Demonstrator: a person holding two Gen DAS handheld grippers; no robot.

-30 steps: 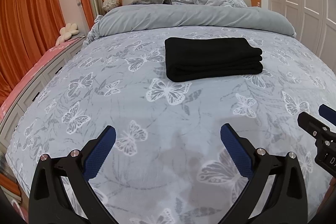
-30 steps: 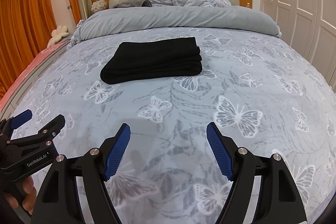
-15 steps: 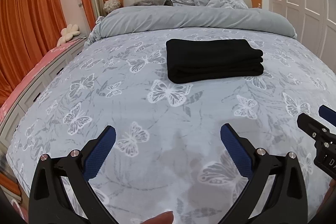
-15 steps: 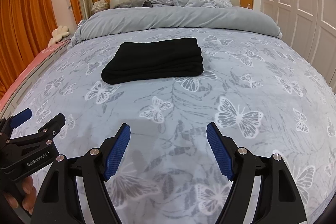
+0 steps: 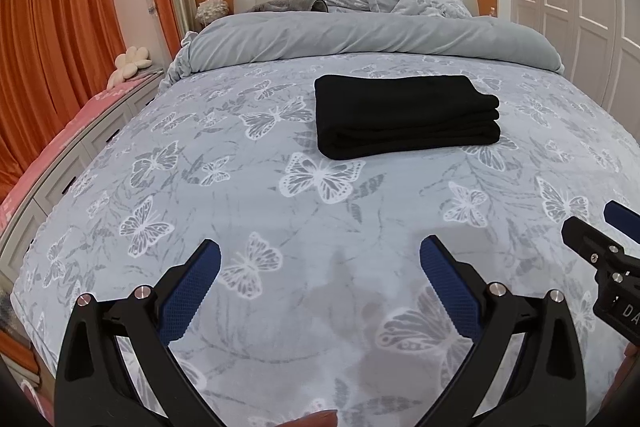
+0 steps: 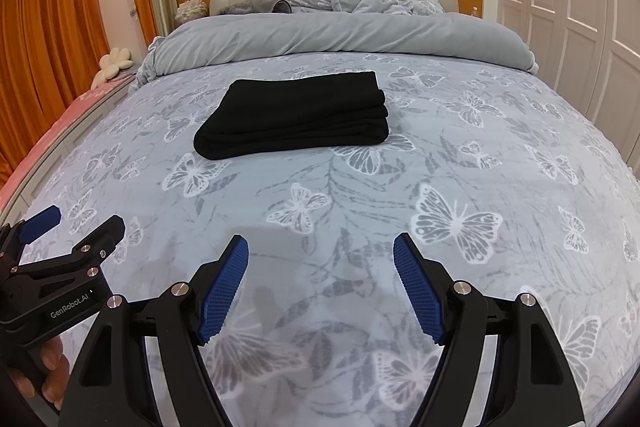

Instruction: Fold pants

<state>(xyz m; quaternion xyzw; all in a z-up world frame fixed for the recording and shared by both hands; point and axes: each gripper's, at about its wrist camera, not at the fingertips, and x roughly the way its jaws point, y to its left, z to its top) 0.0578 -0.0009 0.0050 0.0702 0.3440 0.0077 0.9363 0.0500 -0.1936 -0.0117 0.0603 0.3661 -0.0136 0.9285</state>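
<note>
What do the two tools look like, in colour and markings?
Both the left tool and the right tool have black frames, silver bolts and blue textured pads. White lettering "GenRobot.AI" marks the left one's side.

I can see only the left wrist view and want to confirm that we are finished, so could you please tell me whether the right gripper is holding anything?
Observer: No. The right gripper is open, with only the grey butterfly-print bedspread between its blue pads.
Operator: Thank you. Is my left gripper visible from there?
Observer: Yes. The left gripper shows at the lower left edge, open, with a GenRobot.AI label on its black body.
Operator: And the pants?
Observer: The folded black fabric pants lie ahead and slightly left of the right gripper, clear of both grippers.
</note>
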